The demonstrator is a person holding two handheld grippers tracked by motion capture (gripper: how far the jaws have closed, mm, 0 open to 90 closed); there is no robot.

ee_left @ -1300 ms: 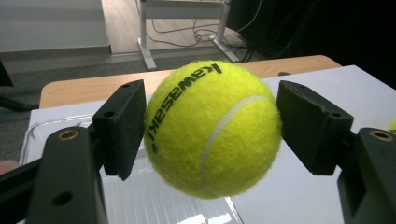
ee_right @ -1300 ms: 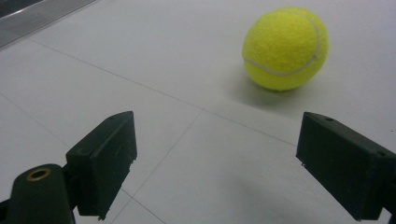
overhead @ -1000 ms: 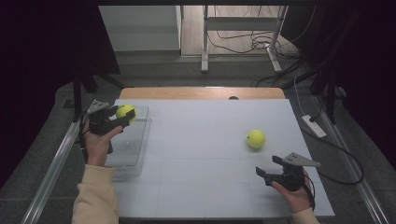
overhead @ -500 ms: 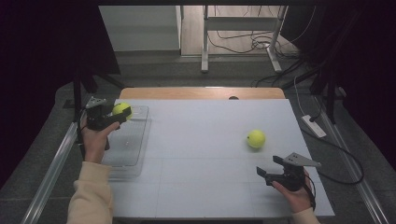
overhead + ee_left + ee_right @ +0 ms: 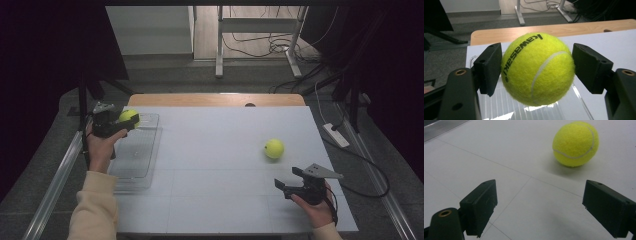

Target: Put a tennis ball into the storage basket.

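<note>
My left gripper [image 5: 126,121] is shut on a yellow-green tennis ball [image 5: 129,116] printed "kawasaki" [image 5: 537,68]. Both pads press its sides as it hangs over the far end of a clear plastic tray [image 5: 135,167] at the table's left edge. A second tennis ball [image 5: 274,148] rests on the white table top at the right. My right gripper [image 5: 286,178] stands open near the front right corner, a short way in front of that ball [image 5: 575,143], with nothing between its fingers.
The white mat [image 5: 215,165] covers the table, and a strip of bare wood [image 5: 215,100] shows along the far edge. Metal rails [image 5: 55,180] run down both sides. A power strip [image 5: 336,135] and cables lie on the floor to the right.
My left gripper has shifted slightly to the left with the ball, toward the tray's far end. The right gripper and the loose ball have not moved.
</note>
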